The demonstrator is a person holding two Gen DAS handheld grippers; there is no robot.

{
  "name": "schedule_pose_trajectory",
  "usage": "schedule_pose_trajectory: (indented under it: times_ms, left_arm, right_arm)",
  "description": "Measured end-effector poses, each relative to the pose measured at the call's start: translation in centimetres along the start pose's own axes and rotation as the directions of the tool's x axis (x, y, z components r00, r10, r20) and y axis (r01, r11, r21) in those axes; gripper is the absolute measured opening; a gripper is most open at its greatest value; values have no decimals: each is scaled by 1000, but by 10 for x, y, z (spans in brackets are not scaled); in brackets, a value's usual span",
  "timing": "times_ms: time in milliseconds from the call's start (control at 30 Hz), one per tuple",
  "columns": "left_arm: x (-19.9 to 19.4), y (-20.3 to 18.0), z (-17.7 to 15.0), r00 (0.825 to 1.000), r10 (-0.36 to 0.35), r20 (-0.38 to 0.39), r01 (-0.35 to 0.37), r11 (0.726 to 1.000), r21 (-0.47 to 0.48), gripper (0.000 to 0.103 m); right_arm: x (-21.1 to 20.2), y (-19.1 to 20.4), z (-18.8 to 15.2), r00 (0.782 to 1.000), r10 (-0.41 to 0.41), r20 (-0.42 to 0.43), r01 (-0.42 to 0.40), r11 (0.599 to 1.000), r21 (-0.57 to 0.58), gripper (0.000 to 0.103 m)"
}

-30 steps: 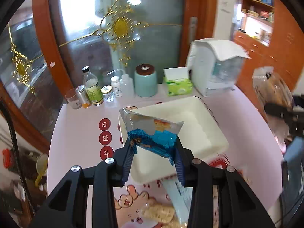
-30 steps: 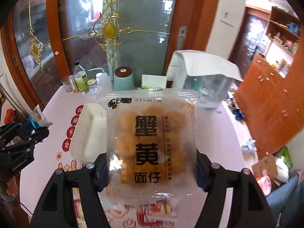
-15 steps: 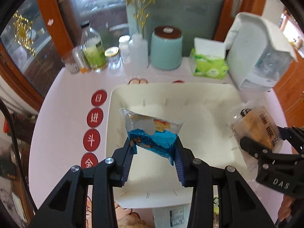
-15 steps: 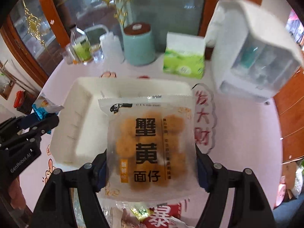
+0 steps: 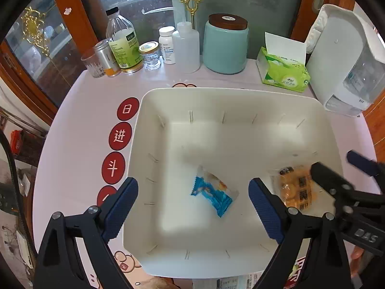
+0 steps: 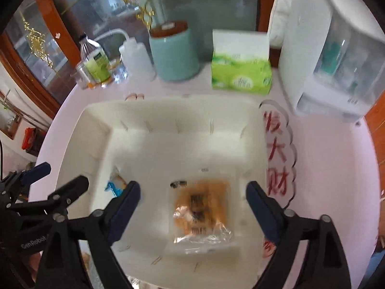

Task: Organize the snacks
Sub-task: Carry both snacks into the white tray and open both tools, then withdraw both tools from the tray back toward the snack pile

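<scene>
Now, near to far.
Left tongs (image 5: pixel 192 200): spread wide over the near part of the bin, nothing between the blue pads; also seen from the right wrist at the left edge (image 6: pixel 45 180).
Right tongs (image 6: pixel 192 197): spread wide too, grasping nothing, hovering above the near right of the bin; in the left view they show at the right edge (image 5: pixel 341 171).
Blue packet (image 5: pixel 213 193): lies flat on the bin floor, between the left tongs' pads but touching neither; the right view shows only a corner of it (image 6: pixel 115 185) beside a pad.
Orange packet (image 6: pixel 201 207): lies flat on the bin floor, right of the blue packet and apart from it; partly hidden by the right tongs in the left view (image 5: pixel 296 190).
Bin (image 5: pixel 231 94): white, square, sitting on the pink worktop (image 5: pixel 79 125).
Tissue pack (image 5: pixel 282 74): green, just beyond the bin's far right corner.
Jar (image 5: pixel 225 47): teal with a brown lid, behind the bin.
Bottles (image 5: pixel 122 43): clustered at the far left of the worktop.
Dispenser (image 5: pixel 346 62): white, far right.
</scene>
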State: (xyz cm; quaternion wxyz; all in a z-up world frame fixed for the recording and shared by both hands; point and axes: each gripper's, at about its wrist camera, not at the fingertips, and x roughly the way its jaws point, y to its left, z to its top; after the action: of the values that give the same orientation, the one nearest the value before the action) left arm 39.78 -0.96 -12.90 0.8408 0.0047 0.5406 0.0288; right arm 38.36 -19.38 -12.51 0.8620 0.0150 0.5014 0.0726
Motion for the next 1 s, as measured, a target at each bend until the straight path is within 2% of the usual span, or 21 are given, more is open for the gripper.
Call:
schedule_pose_trajectory:
  times_ms: [233,533,667,767,1000]
  left_arm:
    - [-17,-3,-10,999,-4,51,4,1000,8,92]
    - [-56,-3,-33,990,-29,135,27,1000,15,90]
    - [-76,-5,-43,984,-9,179,1,999,45,90]
    - [-92,-3,-49,980,-19,199,12,999,37,90]
    - [-127,9,-68,958,-26,285,22,1000,18,90]
  right_arm:
    - [-18,5,-1,1000,-4,24,5,999,-38,96]
    - [-40,1,-13,1000,-7,10,7,1000,16,96]
    - [-52,3,-20,1000,-13,22,12,1000,20,96]
    - [-64,8,-26,999,-20,26,20,1000,16,96]
    - [-103,18,-39,998,-13,64,12,1000,24,96]
